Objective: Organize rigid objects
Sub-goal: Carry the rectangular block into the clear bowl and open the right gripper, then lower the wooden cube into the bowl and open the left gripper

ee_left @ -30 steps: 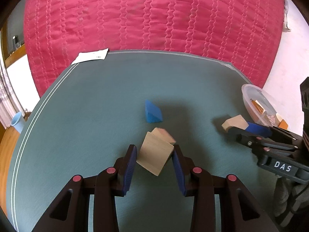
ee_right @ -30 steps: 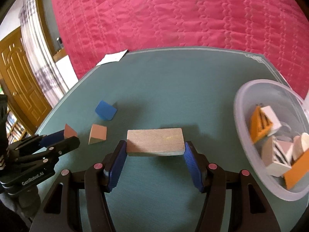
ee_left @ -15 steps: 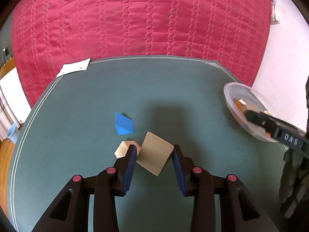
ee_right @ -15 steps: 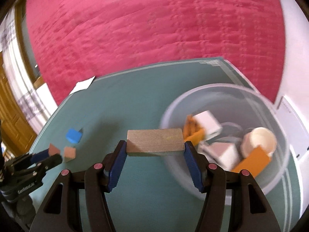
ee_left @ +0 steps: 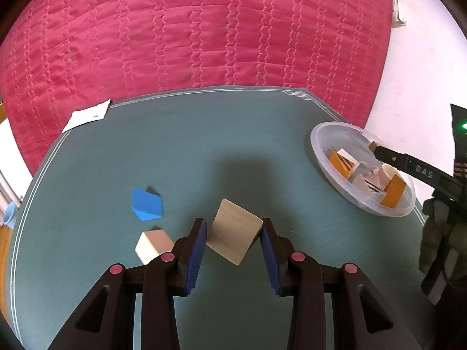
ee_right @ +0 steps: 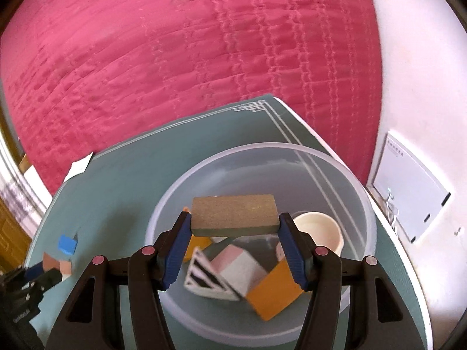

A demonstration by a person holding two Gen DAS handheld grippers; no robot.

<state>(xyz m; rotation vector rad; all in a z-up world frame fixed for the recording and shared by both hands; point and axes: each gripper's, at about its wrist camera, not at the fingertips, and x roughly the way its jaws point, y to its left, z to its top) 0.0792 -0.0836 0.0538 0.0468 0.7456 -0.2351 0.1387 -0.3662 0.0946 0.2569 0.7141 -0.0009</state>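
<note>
The flat wooden block [ee_right: 233, 214] is clamped end to end in the right gripper [ee_right: 235, 233], the jaws closed on its short ends, and it hangs over the clear plastic bowl [ee_right: 359, 204] that stands at the mat's far right corner. Below it the bowl already holds an orange block [ee_right: 274, 294], a striped white piece [ee_right: 213, 280] and a cream cylinder [ee_right: 318, 233], packed loosely. If the jaws open from this height, the flat block may strike those pieces, bounce, and tip over the rim or knock one out; the bowl sits close to the mat's right edge, so a jolt could shove it toward the drop.

The pale wooden cube [ee_left: 233, 240] sits cornerwise in the left gripper [ee_left: 233, 242], whose jaws are partly closed and pinch it on its corners, not its flat faces. That hold looks poor: the cube could twist or slip out during travel to the bowl.

On the green mat [ee_left: 204, 134] near its left edge lie a blue block [ee_left: 146, 204] and a small tan block [ee_left: 151, 245], the latter just beside the left jaw, which could nudge it. A white paper [ee_left: 87, 115] lies at the far left corner.
</note>
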